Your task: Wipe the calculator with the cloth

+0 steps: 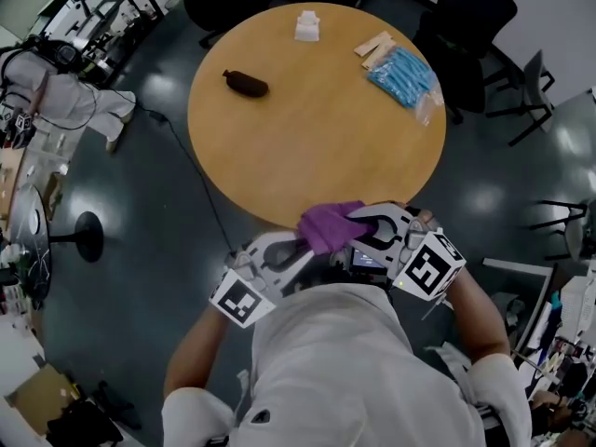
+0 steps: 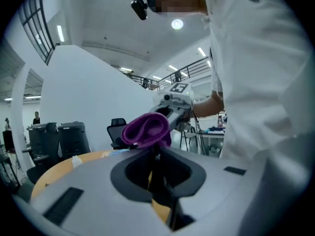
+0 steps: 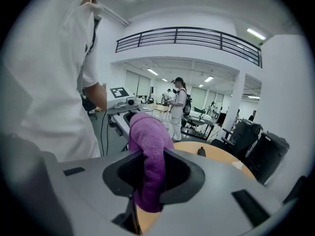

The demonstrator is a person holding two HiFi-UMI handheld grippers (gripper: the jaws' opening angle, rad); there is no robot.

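Both our left tongs [image 2: 156, 150] and right tongs [image 3: 149, 157] pinch the purple cloth [image 1: 328, 225] over the table's [image 1: 317, 128] near edge. The dark screened thing beneath, likely the calculator [image 1: 368, 260], seems still unwiped.

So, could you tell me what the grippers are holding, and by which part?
Both hold the cloth: the left gripper pinches a folded end at its tips, and the right gripper clamps the other end deeper between its jaws.
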